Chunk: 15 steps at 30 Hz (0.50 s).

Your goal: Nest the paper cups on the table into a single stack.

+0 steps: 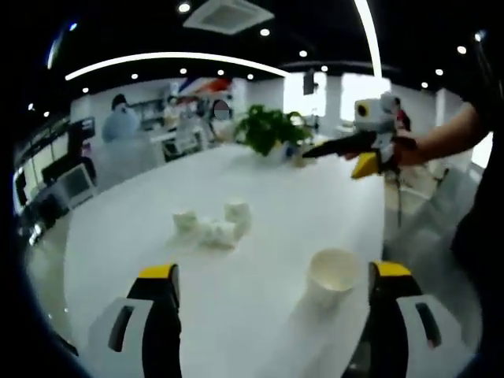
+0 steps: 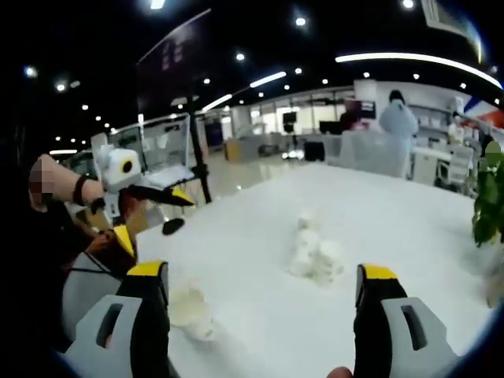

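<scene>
White table (image 1: pixel 268 197): near paper cup (image 1: pixel 331 276) upright, mouth up; both claws spread.

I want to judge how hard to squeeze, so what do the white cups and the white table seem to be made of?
The upright white cup looks like thin matte paper: dull finish, rolled rim, open top. The small white cups clustered mid-table look the same, though blurred. The white table appears to be a smooth hard laminate or painted top with a faint sheen; which one is unclear.

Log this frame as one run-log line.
left gripper: open, empty | right gripper: open, empty | near cup: upright, alone | cup cluster: mid-table, unstacked | stack: not started
</scene>
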Motion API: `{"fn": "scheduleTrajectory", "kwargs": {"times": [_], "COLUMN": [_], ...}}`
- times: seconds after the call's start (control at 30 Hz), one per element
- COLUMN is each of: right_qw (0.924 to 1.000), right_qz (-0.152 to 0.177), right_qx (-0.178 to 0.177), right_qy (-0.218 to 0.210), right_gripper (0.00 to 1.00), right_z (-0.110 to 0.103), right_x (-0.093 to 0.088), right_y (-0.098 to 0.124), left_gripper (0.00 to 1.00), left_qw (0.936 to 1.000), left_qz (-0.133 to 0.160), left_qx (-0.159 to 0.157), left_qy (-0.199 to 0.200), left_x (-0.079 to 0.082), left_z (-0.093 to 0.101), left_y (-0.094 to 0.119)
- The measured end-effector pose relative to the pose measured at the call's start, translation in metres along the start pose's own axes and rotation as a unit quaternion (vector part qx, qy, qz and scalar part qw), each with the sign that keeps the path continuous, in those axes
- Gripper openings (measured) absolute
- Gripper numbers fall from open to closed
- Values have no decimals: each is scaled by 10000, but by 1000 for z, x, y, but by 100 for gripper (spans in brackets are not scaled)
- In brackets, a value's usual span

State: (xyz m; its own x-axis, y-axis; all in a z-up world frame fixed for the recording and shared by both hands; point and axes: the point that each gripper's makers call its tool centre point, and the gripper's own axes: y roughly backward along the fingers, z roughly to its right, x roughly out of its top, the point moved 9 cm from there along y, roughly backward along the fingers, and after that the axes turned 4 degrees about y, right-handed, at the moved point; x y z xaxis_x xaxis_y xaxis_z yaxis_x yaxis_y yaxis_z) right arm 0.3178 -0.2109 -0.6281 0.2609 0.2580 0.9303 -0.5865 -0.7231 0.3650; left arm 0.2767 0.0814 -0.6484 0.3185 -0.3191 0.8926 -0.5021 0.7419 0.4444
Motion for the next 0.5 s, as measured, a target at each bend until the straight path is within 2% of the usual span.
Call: {"fn": "scheduleTrajectory", "kwargs": {"times": [0.23, 0.5], "right_qw": [9983, 9955], "right_qz": [-451, -892], "right_qx": [162, 263], "right_qy": [343, 202], "right_gripper": [92, 89], "right_z": [32, 66], "right_x": [23, 31], "right_y": [-48, -84], "left_gripper": [100, 100], "left_qw": [9999, 9999], "left_qz": [1, -64], "left_qx": [41, 27], "left_qy": [107, 136], "left_x": [-4, -9], "left_z": [-5, 0], "left_y": [-8, -16]}}
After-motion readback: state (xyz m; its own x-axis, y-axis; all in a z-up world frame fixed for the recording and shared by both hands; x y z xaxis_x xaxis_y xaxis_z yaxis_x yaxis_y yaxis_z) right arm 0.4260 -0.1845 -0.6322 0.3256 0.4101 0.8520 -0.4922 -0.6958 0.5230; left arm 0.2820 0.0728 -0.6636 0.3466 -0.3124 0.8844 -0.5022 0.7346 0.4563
